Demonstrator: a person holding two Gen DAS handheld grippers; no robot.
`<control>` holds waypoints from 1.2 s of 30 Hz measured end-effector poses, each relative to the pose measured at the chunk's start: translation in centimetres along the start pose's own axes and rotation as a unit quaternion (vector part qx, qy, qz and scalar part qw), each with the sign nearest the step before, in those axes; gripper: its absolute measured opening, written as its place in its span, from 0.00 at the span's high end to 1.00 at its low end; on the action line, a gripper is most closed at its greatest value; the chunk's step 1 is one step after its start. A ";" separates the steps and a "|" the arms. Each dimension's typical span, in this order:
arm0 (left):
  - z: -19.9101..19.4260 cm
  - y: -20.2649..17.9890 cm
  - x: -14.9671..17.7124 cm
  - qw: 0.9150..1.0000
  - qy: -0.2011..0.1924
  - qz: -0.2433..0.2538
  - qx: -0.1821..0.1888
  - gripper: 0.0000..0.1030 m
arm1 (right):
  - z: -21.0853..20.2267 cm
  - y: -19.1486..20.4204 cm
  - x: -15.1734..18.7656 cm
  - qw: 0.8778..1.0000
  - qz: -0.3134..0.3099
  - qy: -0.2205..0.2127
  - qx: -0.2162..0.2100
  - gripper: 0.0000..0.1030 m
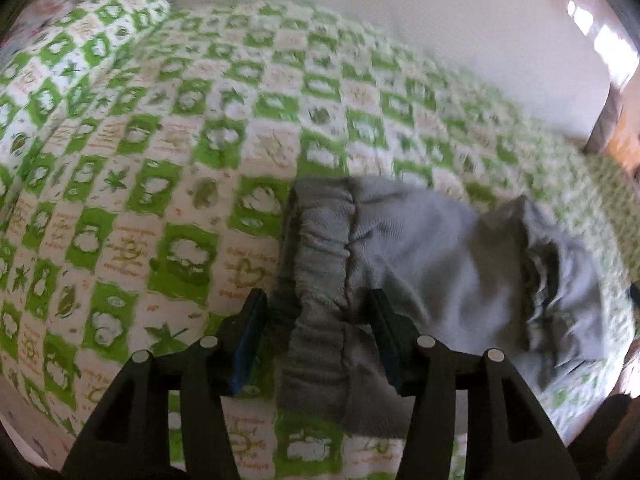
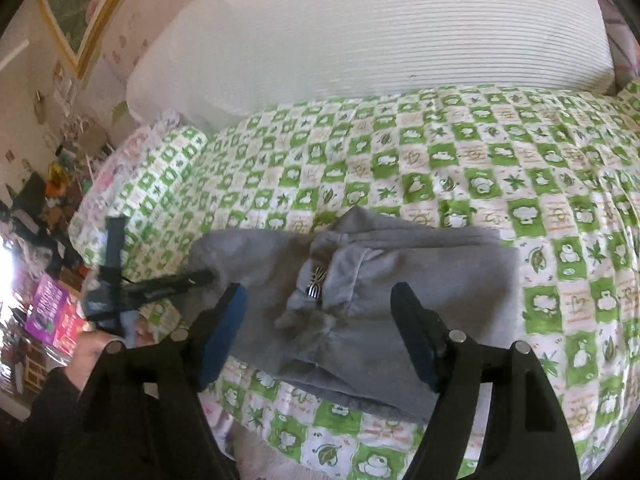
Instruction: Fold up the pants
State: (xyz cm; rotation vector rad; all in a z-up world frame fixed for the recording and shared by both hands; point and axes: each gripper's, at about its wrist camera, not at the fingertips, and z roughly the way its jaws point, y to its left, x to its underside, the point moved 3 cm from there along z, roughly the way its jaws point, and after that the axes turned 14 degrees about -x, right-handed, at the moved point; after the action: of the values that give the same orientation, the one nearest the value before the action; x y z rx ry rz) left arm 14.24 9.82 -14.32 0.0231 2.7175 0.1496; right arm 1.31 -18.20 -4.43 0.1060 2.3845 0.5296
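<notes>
A bed fills most of both views. Its cover [image 2: 460, 168] is a checked cloth with green and white squares, printed with leaves, frogs and small writings. At the top of the right wrist view, a large white cushion with fine ribs [image 2: 380, 28] stands along the back of the bed. In the upper left of this frame there is a pale wall [image 2: 24, 92] with small stickers and a picture in a yellow frame [image 2: 76, 4]. Lower on the left edge, many small objects are crowded together, among them a purple box [image 2: 50, 314]. Strong daylight enters at the left edge here, and bright spots [image 1: 596, 36] show in the upper right of the left wrist view.
</notes>
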 end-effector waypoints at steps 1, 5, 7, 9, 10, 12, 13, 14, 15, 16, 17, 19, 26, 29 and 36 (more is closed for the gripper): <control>0.1 -0.1 0.1 1.000 -0.002 0.006 -0.004 0.50 | -0.5 -0.1 0.0 1.000 0.000 -0.006 0.003 0.27; -1.4 -0.8 0.0 0.999 -0.032 0.016 -0.002 0.73 | -2.2 -0.7 0.0 0.999 -0.005 -0.030 0.011 0.27; -2.6 -1.2 0.0 0.999 -0.050 0.013 -0.005 0.76 | -3.1 -1.3 0.0 0.999 -0.004 -0.040 0.014 0.27; -4.1 -1.8 -0.2 0.998 -0.066 0.008 -0.002 0.77 | -3.8 -1.7 0.0 0.999 -0.004 -0.046 0.017 0.27; -4.9 -2.2 -0.2 0.997 -0.075 0.007 0.003 0.78 | -4.1 -2.0 0.0 0.999 -0.004 -0.048 0.019 0.27; -6.5 -3.3 -0.2 0.996 -0.090 0.005 0.017 0.79 | -4.7 -2.5 0.0 0.998 0.000 -0.053 0.021 0.27; -7.3 -3.8 -0.2 0.995 -0.096 0.003 0.025 0.79 | -4.9 -2.8 0.0 0.998 0.002 -0.054 0.022 0.27; -7.8 -4.1 -0.2 0.995 -0.100 0.003 0.030 0.79 | -5.2 -3.0 0.1 0.998 0.004 -0.056 0.024 0.27; -8.4 -4.6 -0.1 0.994 -0.106 0.005 0.033 0.79 | -5.4 -3.2 0.2 0.998 0.006 -0.058 0.025 0.27; -9.0 -5.2 -0.1 0.993 -0.111 0.007 0.037 0.80 | -5.6 -3.4 0.2 0.998 0.007 -0.059 0.025 0.27; -9.7 -5.8 0.0 0.992 -0.116 0.010 0.044 0.81 | -5.9 -3.5 0.3 0.998 0.007 -0.060 0.027 0.27; -10.8 -7.3 0.2 0.991 -0.123 0.020 0.053 0.81 | -6.4 -3.8 0.5 0.998 0.008 -0.063 0.030 0.27; -14.1 -12.7 0.5 0.981 -0.148 0.062 0.106 0.93 | -8.4 -5.4 0.9 0.996 0.021 -0.076 0.039 0.27; -15.2 -15.1 0.4 0.977 -0.158 0.083 0.116 0.93 | -9.2 -6.1 1.0 0.995 0.028 -0.082 0.044 0.27; -14.6 -14.6 0.6 0.979 -0.155 0.074 0.112 0.93 | -9.3 -5.8 1.9 0.997 0.034 -0.067 0.020 0.27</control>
State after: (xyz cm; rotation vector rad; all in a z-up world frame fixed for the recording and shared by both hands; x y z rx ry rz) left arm 7.83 -6.14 -2.95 0.2896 2.4054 -0.1112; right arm -5.74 -26.27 -1.58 0.2349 2.2664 0.4908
